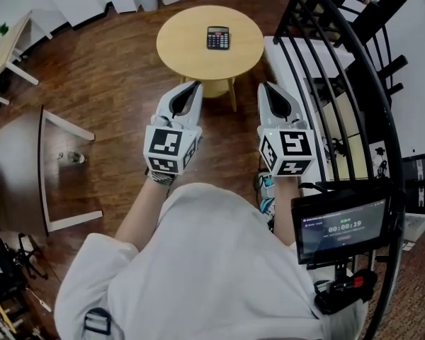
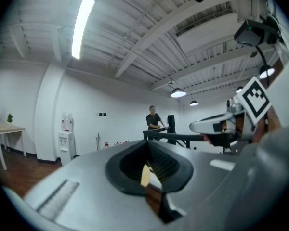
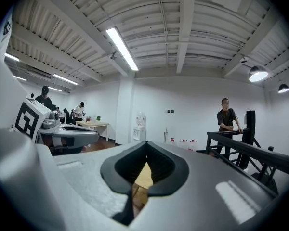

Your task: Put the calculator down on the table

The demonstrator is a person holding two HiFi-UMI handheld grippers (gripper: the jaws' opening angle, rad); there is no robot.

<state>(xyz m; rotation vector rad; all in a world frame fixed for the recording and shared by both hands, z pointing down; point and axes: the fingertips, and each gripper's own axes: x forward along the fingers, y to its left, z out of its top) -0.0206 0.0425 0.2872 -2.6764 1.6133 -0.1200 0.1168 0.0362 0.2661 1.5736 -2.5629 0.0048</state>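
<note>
The calculator (image 1: 218, 38) lies flat on the round wooden tabletop (image 1: 184, 48), near its middle and with the keys up, so the task seems to be done. The left claw (image 1: 193, 86) and the right claw (image 1: 265, 86) are held level in front of the person, side by side and well apart from the tabletop. Each has its jaws together with nothing between them (the two gripper views show only a thin slit). For a good finish, it is probably best that neither claw goes near the calculator. It rests well inside the edge, so no correction appears necessary, and a closed claw that brushes it could slide it toward the rim.
</note>
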